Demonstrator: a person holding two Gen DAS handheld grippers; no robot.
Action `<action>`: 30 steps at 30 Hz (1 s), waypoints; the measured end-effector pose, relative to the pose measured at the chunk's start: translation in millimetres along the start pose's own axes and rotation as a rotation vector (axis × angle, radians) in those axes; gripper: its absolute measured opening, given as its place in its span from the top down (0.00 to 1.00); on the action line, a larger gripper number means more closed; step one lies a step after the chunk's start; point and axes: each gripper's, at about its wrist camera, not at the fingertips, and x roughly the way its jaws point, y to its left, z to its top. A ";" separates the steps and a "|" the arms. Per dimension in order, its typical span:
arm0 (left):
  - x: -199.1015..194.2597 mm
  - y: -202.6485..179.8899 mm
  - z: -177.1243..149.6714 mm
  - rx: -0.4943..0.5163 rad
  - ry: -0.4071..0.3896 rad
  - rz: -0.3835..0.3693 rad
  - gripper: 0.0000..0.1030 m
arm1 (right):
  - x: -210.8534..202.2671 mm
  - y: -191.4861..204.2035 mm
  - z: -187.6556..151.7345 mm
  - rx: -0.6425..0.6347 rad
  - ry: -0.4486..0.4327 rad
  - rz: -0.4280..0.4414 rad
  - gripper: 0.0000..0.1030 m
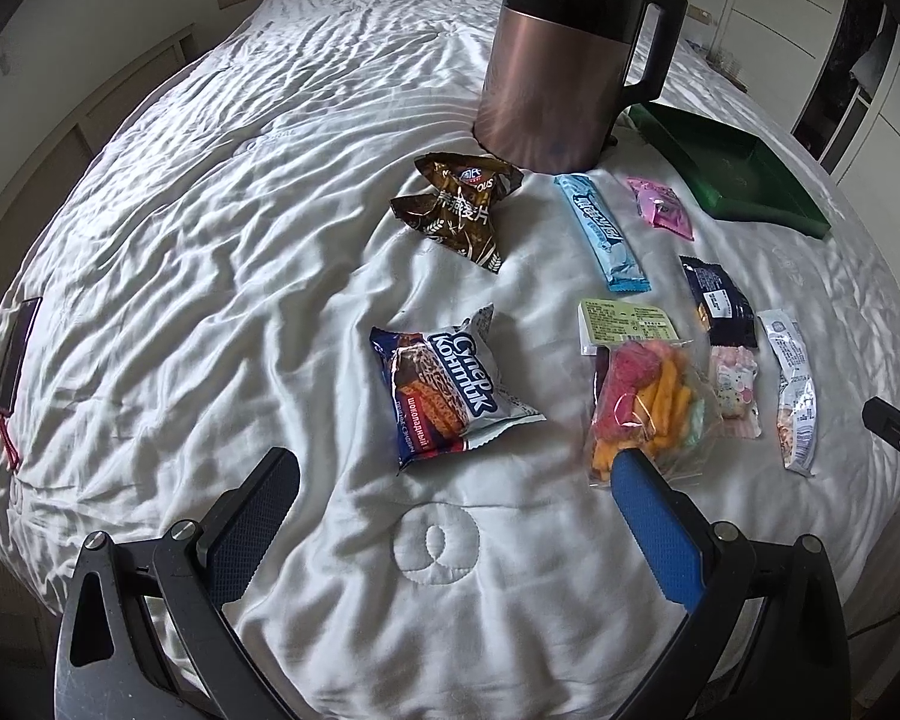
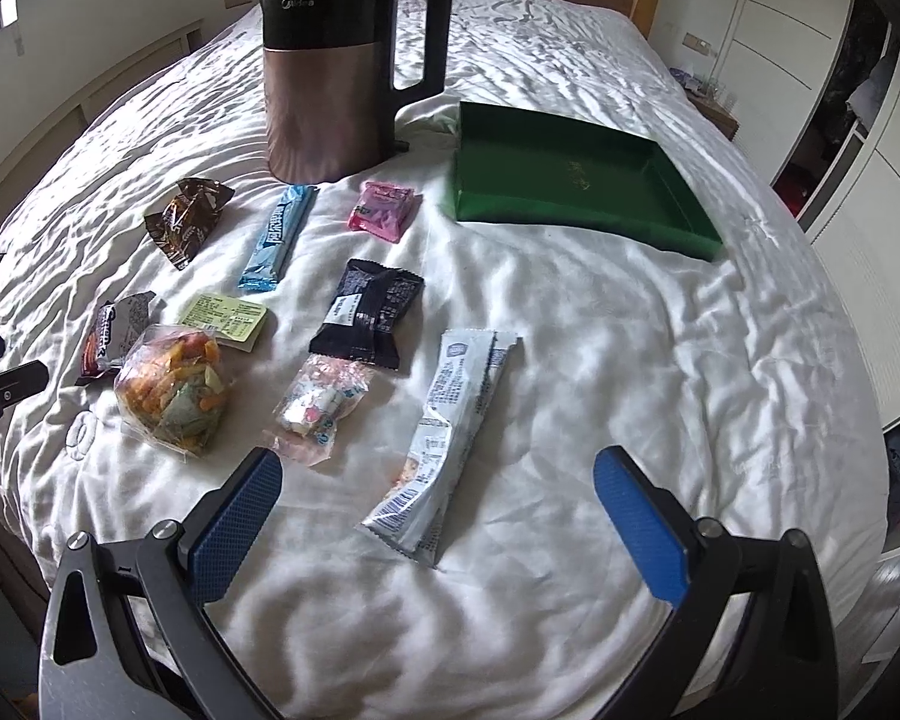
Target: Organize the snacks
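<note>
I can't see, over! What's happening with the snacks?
Left claw open, right claw open, both empty. Snacks on bed, green tray empty. Kettle beside tray.

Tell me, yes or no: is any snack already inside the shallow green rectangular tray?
No: the green tray shows only its bare floor, and every packet lies on the white quilt.

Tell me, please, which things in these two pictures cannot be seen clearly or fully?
- Dark flat object, left wrist view: at the far left edge, distorted; what it is cannot be told.
- Dark packet under the bag of colourful snacks, left wrist view: mostly covered by the bag.
- Gold print inside the green tray, right wrist view: too small to read.
- Kettle interior: both views look from the side, its wall hides it.
</note>
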 end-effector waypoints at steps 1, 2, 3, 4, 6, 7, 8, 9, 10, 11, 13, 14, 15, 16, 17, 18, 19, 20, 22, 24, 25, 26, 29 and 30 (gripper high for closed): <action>2.4 0.5 1.1 0.000 0.001 0.001 0.01 | 3.7 4.0 1.0 0.001 0.004 0.013 0.00; 4.9 0.8 2.9 0.001 0.002 0.000 0.01 | 7.2 7.9 2.1 0.000 0.009 0.024 0.00; 7.3 1.0 4.2 0.002 0.003 0.001 0.01 | 12.2 13.0 3.5 -0.003 0.015 0.033 0.00; 10.1 1.7 6.0 0.003 0.004 0.001 0.01 | 16.2 16.9 4.6 -0.006 0.020 0.039 0.00; 15.8 2.9 9.3 0.003 0.009 0.002 0.01 | 25.3 24.0 7.6 -0.002 0.028 0.058 0.00; 19.2 3.5 10.8 0.002 0.013 0.006 0.01 | 30.2 26.6 9.1 0.005 0.034 0.068 0.00; 22.7 4.2 12.2 -0.001 0.017 0.011 0.01 | 34.9 29.0 10.3 0.013 0.038 0.080 0.00; 26.1 5.3 13.6 -0.007 0.019 0.010 0.01 | 38.7 30.8 11.7 0.020 0.041 0.091 0.00; 29.9 6.5 14.9 -0.014 0.024 0.009 0.01 | 43.1 32.5 13.0 0.031 0.044 0.102 0.00; 34.0 7.4 16.1 -0.021 0.030 0.010 0.01 | 47.1 33.6 14.3 0.041 0.048 0.107 0.00; 41.4 9.2 17.9 -0.037 0.040 0.008 0.01 | 55.7 36.3 16.4 0.055 0.059 0.125 0.00; 44.5 9.7 18.4 -0.041 0.044 0.006 0.01 | 59.1 37.4 17.3 0.061 0.067 0.132 0.00; 46.9 10.0 18.8 -0.042 0.047 0.005 0.01 | 62.9 38.8 18.1 0.067 0.076 0.141 0.00; 49.0 10.1 19.1 -0.043 0.049 0.006 0.01 | 65.8 39.5 18.2 0.073 0.082 0.150 0.00; 51.4 10.5 19.4 -0.046 0.053 0.007 0.01 | 68.1 39.7 18.6 0.078 0.086 0.155 0.00; 53.5 10.2 20.0 -0.050 0.058 0.006 0.01 | 70.9 39.7 18.5 0.085 0.089 0.158 0.00; 56.2 10.0 20.9 -0.053 0.063 0.007 0.01 | 73.3 39.6 18.4 0.090 0.094 0.159 0.00; 59.4 10.2 21.6 -0.056 0.068 0.011 0.01 | 76.1 39.8 18.4 0.092 0.099 0.160 0.00; 66.0 11.1 22.2 -0.067 0.081 0.008 0.01 | 80.7 39.4 18.4 0.102 0.110 0.172 0.00; 71.1 11.8 21.9 -0.072 0.092 0.008 0.01 | 84.4 37.8 18.6 0.109 0.116 0.178 0.00; 72.5 12.0 21.6 -0.072 0.094 0.011 0.01 | 85.6 37.6 18.6 0.109 0.120 0.179 0.00; 73.0 12.2 21.4 -0.072 0.095 0.013 0.01 | 86.7 37.6 18.6 0.107 0.123 0.181 0.00; 66.8 12.7 22.0 -0.084 0.076 0.014 0.01 | 89.4 38.7 18.0 0.101 0.128 0.189 0.00; 63.1 12.0 23.4 -0.085 0.065 0.008 0.01 | 90.2 38.6 18.1 0.098 0.129 0.192 0.00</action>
